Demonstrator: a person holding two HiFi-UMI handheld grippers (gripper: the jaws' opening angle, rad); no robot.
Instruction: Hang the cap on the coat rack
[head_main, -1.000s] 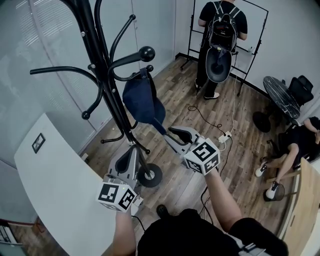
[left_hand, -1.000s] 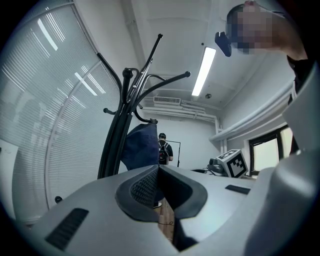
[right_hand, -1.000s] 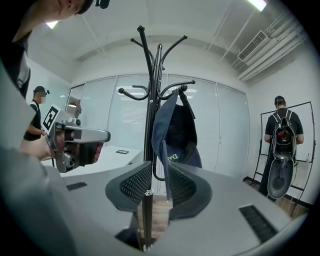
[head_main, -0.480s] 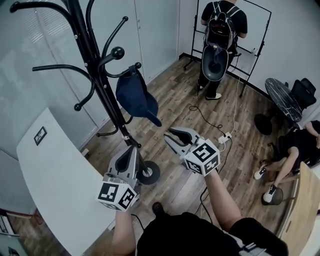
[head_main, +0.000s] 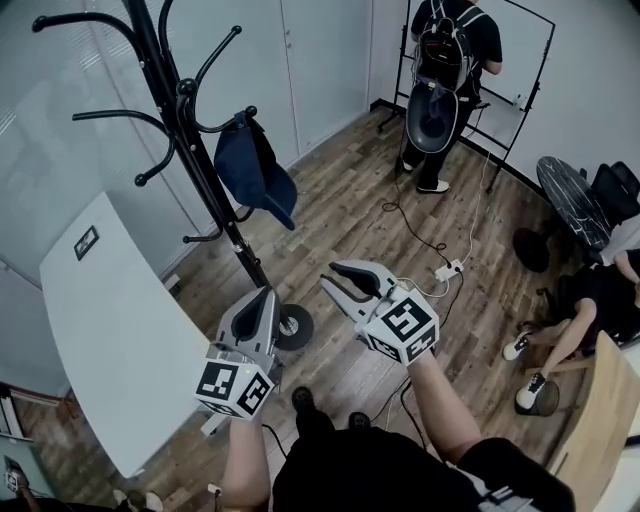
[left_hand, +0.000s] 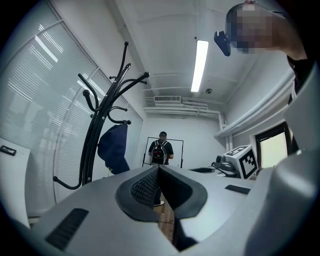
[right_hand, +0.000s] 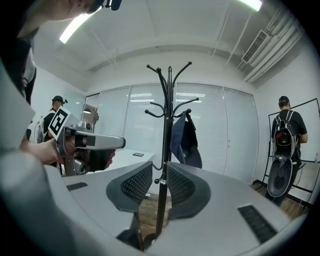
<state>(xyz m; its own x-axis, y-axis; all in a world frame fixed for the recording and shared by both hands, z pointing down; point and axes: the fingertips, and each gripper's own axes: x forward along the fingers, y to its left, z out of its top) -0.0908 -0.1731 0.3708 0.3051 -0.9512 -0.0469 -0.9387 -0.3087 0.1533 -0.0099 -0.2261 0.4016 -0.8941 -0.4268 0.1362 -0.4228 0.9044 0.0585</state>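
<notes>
Cap (head_main: 252, 170): hangs on a hook of the coat rack (head_main: 240, 240), well ahead of both grippers. Task judged complete, nothing evidently left.
Left gripper (head_main: 262, 297): jaws together, empty.
Right gripper (head_main: 333, 277): jaws slightly apart, empty.

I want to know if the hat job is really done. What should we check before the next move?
1. Cap hangs on the rack: ok.
2. Cap sits deep enough on its hook not to slip off: cannot tell.
3. Left gripper holds nothing, jaws together: ok.
4. Right gripper holds nothing, jaws apart; the rack pole seen between them stands far behind: ok.
5. Both grippers are apart from the cap and the rack: ok.
6. Person with backpack stands well away from the rack: ok.
</notes>
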